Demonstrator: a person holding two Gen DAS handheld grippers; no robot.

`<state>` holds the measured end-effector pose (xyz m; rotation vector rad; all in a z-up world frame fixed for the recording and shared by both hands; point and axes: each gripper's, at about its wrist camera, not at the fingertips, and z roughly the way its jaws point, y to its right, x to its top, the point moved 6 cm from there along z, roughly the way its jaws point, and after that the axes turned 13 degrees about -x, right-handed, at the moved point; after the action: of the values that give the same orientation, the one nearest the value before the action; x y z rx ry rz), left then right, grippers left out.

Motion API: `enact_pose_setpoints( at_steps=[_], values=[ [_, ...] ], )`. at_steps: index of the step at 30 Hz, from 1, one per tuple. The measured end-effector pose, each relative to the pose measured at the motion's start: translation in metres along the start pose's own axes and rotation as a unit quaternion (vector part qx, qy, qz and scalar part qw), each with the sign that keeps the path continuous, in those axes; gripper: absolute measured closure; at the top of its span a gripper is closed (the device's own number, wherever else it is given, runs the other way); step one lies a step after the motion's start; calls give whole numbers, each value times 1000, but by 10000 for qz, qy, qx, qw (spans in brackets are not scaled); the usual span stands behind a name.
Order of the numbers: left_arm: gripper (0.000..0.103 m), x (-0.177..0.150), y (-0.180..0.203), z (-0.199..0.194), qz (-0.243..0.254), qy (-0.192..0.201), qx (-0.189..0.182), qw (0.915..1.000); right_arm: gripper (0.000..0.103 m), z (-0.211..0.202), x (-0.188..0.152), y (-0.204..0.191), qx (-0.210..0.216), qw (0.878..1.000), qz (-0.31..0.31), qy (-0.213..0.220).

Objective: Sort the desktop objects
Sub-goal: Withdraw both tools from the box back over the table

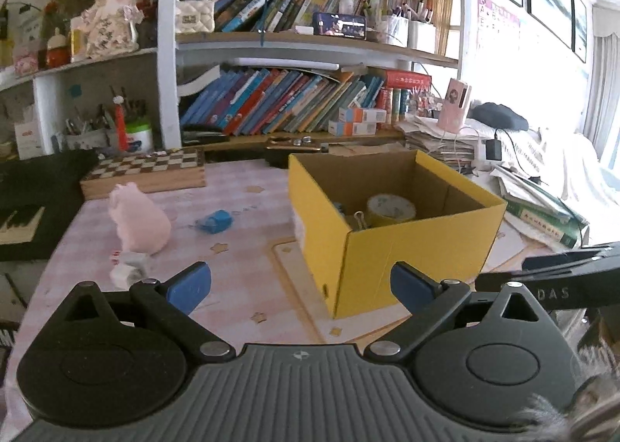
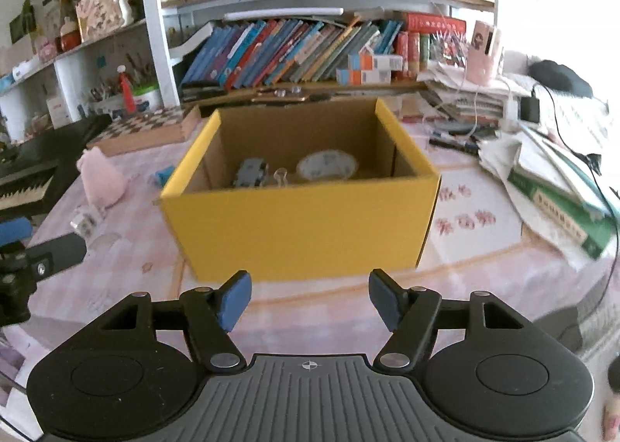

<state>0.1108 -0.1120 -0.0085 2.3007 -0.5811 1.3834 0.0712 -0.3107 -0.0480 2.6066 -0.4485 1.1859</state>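
Observation:
A yellow cardboard box [image 1: 407, 248] stands open on the pink desk, also in the right wrist view [image 2: 302, 225]. Inside lie a tape roll [image 1: 391, 209], a binder clip [image 1: 361, 218] and a grey toy [image 2: 251, 172]. Left of the box are a pink plush [image 1: 137, 223], a small blue object [image 1: 215, 221] and a small white cube-like item [image 1: 128, 267]. My left gripper [image 1: 300, 287] is open and empty, in front of the box's near left corner. My right gripper [image 2: 310, 300] is open and empty, just before the box's front wall.
A chessboard box [image 1: 147, 174] lies at the back left, a keyboard [image 1: 19, 221] at far left. Stacked papers and a green book [image 2: 562, 205] crowd the right side. Bookshelves [image 1: 290, 101] stand behind the desk.

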Motion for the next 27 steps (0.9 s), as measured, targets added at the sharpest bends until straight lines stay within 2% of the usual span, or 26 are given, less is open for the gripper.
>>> enact_pose_setpoints(
  at_steps=[12,17,27],
  values=[
    [0,-39,-23,-40,-32,-391,-91,9992,33,-31,-45,-53,35,9995,-74,-304],
    [0,-48,-33,-52,-64,-475,-79,9988,28,-39,-56,-71,116,9991,-135,-377],
    [0,-64,-53,-71,-161,-680,88,9975,26,-48,-70,-103,280,9977,-323,-520]
  ],
)
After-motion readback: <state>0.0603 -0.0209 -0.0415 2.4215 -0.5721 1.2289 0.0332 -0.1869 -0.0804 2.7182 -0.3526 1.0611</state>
